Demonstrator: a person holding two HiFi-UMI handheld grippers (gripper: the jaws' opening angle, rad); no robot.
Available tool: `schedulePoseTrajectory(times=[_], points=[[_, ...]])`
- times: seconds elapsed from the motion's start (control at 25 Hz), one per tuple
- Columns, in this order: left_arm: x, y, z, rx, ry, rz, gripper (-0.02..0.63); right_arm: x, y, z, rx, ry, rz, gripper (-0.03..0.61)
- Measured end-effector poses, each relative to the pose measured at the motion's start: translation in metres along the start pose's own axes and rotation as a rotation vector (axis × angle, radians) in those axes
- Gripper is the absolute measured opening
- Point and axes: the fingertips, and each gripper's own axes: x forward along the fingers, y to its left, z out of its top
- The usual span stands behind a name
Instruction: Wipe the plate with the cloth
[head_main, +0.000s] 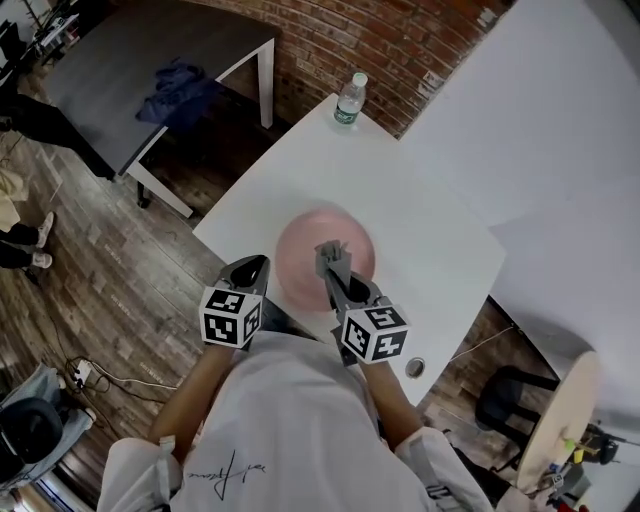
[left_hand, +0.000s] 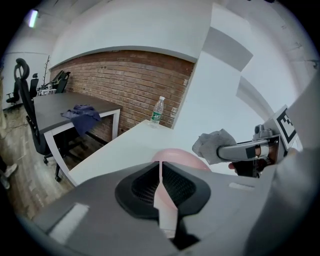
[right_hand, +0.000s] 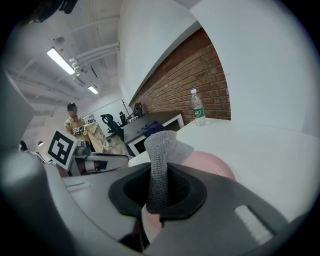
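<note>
The plate (head_main: 303, 240) lies flat near the middle of the table (head_main: 440, 235), just in front of the person. Over it the right claw (head_main: 335, 265) pinches the cloth (right_hand: 161, 155), with a wad sticking out past the tips, probably so that fabric rather than claw meets the plate. The left claw (head_main: 252, 268), pressed together on nothing, sits just beside the plate's left rim, perhaps to steady it. I cannot tell whether the cloth touches the plate: the claw covers that spot. A bottle (head_main: 348, 100) stands well apart.
</note>
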Motion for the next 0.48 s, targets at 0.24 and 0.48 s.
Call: schedulePoseTrajectory(times=[0.24,0.48], points=[[0.022,0.009,-0.006,-0.028,0.040,0.007,0.039,0.018,-0.021,-0.001,-0.024,0.051,-0.016,0.037],[0.052,0.018,-0.015,-0.057,0.106,0.030,0.051,0.036,-0.050,-0.007,-0.009,0.104,-0.054,0.037]])
